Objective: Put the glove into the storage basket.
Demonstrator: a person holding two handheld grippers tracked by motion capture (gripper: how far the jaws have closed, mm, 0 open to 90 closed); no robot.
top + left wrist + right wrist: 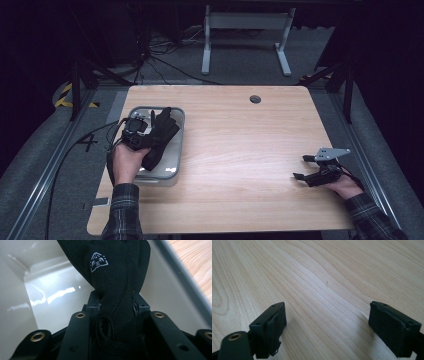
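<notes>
A black glove (161,136) with a small white emblem (98,262) hangs over a clear plastic bin (176,119) at the table's left. My left gripper (145,137) is shut on the glove (117,285), its two jaws pressing the fabric from both sides just above the bin's pale inside (50,297). Over at the right side of the table my right gripper (301,167) rests low on the wood. Its pads (274,327) stand wide apart with only bare wood (324,302) between them.
The wooden table (240,150) has a round cable hole (255,99) near its far edge. A white desk frame (245,35) and cables (165,55) lie on the floor beyond. Metal rails (45,165) run along both sides.
</notes>
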